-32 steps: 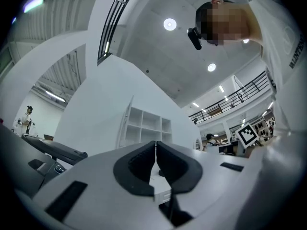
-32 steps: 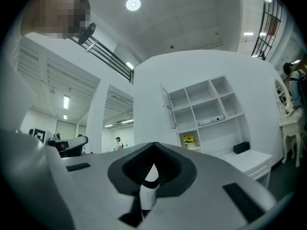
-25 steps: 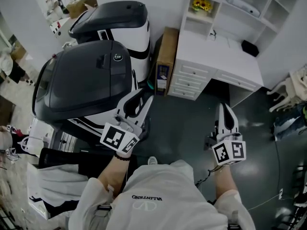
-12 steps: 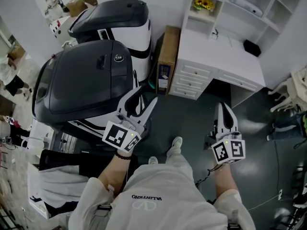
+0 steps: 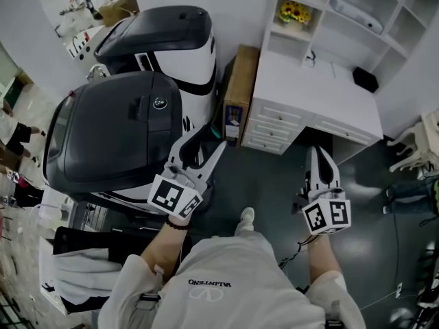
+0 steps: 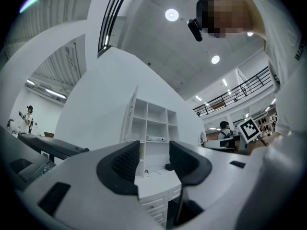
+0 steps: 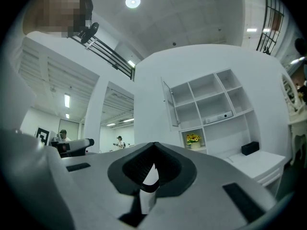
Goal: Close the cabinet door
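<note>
Cabinet door (image 7: pixel 169 103) hangs open on the left edge of the white shelf unit (image 5: pixel 336 43) above the desk (image 5: pixel 329 91), at 1 o'clock from the person, with both grippers well short of it. Left gripper (image 5: pixel 206 142) has its jaws wide apart with nothing between them; right gripper (image 5: pixel 321 157) has its jaws together and empty. Two dark-lidded white machines (image 5: pixel 116 129) crowd in at 10 to 11 o'clock just beside the left gripper, a brown box (image 5: pixel 236 81) stands at 12 between them and the desk, and yellow flowers (image 5: pixel 293 10) sit in a shelf compartment.

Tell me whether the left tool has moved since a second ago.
Yes. The left tool has advanced toward the white desk, narrowing the gap to its drawers, and its jaws have spread apart.
</note>
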Available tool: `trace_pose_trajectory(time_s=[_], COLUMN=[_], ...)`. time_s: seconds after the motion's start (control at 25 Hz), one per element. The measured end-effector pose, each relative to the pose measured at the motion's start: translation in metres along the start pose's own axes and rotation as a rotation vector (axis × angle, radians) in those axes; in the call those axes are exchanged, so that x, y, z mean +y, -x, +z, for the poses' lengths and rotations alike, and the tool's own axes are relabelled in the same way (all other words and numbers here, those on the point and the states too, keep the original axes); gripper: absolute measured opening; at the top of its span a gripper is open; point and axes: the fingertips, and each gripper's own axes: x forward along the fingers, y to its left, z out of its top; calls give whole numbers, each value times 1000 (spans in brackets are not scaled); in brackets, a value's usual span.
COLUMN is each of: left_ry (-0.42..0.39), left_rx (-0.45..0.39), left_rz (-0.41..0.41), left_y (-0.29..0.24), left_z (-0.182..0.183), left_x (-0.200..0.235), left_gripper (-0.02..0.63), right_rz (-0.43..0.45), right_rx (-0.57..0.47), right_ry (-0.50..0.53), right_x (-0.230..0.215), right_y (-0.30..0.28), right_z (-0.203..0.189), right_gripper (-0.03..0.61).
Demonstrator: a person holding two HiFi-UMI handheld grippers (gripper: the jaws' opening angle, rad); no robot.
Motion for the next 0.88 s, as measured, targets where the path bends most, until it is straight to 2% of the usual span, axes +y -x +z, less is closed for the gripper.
trace_pose_trajectory(time_s=[0.52, 0.88], left_ry=[-25, -37], left_rx=[-29, -22], left_rz=[68, 113], left_y=[-133, -181], left_z=[-15, -26], left_x=[21, 19], left_gripper=[181, 181], right_rz=[105, 154], right_rx=[-18, -18], right_ry=[1, -15], right_x=[-101, -151], right_y=[-104, -137], right_z=[17, 17], right_gripper=[9, 9])
